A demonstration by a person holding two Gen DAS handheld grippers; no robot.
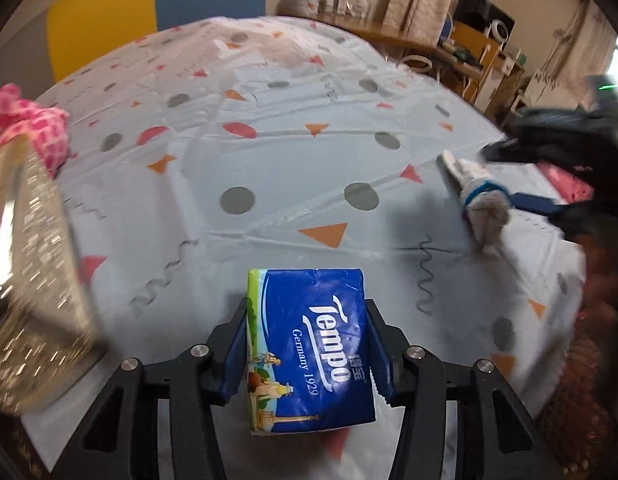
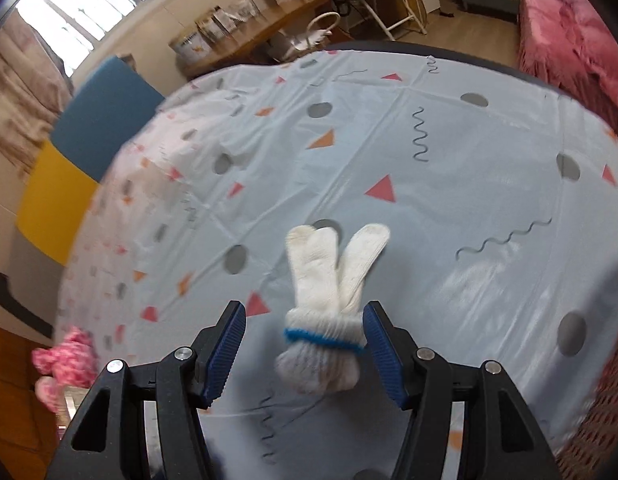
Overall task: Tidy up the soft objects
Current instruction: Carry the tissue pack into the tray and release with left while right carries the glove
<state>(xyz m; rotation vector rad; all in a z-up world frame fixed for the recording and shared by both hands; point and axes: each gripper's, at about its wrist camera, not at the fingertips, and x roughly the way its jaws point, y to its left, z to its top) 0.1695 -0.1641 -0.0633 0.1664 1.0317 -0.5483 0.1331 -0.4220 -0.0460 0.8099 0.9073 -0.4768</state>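
My left gripper (image 1: 307, 344) is shut on a blue Tempo tissue pack (image 1: 309, 344), held just above the patterned tablecloth (image 1: 269, 168). My right gripper (image 2: 305, 340) is open, with its fingers on either side of a rolled white glove with a blue band (image 2: 325, 312) that lies on the cloth. The right pad touches the glove; the left pad is apart from it. The glove (image 1: 477, 196) and the right gripper (image 1: 549, 184) also show at the right of the left wrist view. A pink knitted cloth (image 1: 33, 132) sits at the far left, and also shows in the right wrist view (image 2: 65, 360).
A shiny metal container (image 1: 33, 280) stands at the left, just beside the pink cloth. The table edge runs along the right (image 1: 565, 320). Shelves and a chair (image 2: 381, 8) stand beyond the table. A pink blanket (image 2: 573, 40) lies at the far right.
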